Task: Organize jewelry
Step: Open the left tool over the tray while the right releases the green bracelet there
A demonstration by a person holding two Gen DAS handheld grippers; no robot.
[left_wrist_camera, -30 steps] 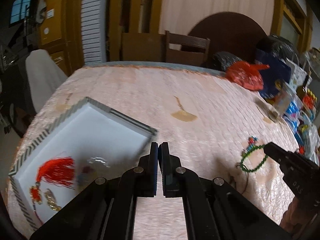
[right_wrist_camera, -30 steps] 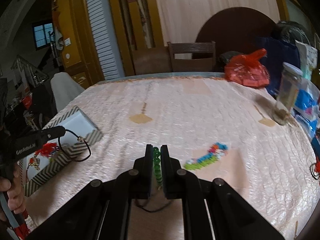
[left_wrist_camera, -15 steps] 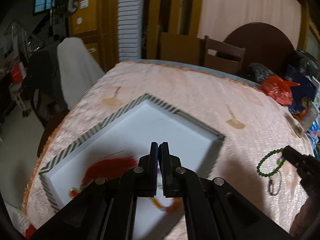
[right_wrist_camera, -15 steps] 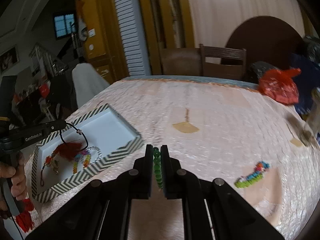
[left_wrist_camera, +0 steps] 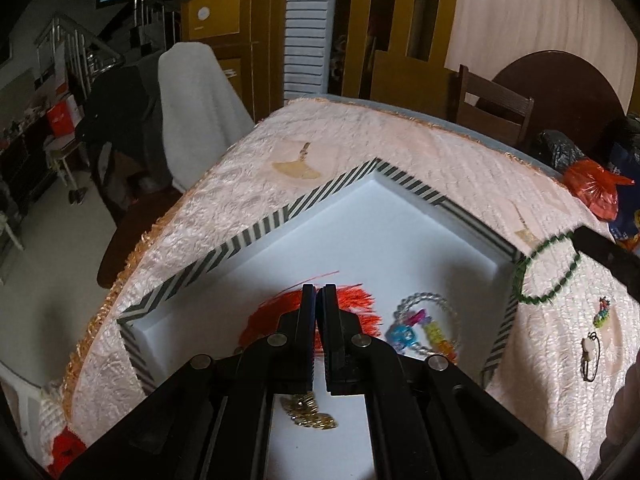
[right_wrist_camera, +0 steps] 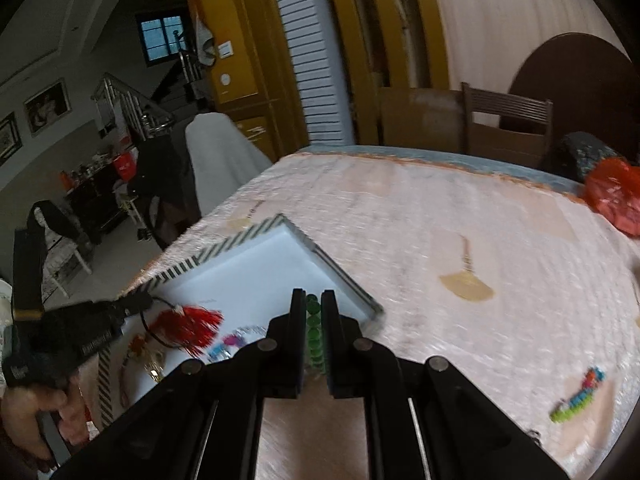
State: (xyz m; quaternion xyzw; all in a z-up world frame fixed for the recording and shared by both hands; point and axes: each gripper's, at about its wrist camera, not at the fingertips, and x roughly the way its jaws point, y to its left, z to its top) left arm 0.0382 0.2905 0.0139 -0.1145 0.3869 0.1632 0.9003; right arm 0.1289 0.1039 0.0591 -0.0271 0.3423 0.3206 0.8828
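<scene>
While the right gripper is clamped on the green bead bracelet, its beads are seen pinched between narrow jaws, and the loop is seen hanging at the tray's three-o'clock rim in the left wrist view. The left gripper is nearly closed over the striped-rim tray; a thin black cord appears to run from its tip in the right wrist view, though the pinch itself cannot be told for certain. Inside the tray, a red tassel is seen at twelve o'clock from those fingertips, a clear and coloured bead bracelet at two o'clock, and a gold chain at six o'clock. For a clean drop, the green loop should be carried fully past the rim, lowered over bare white floor, and released only once clear of the tassel. A multicoloured bead piece is left on the tablecloth.
</scene>
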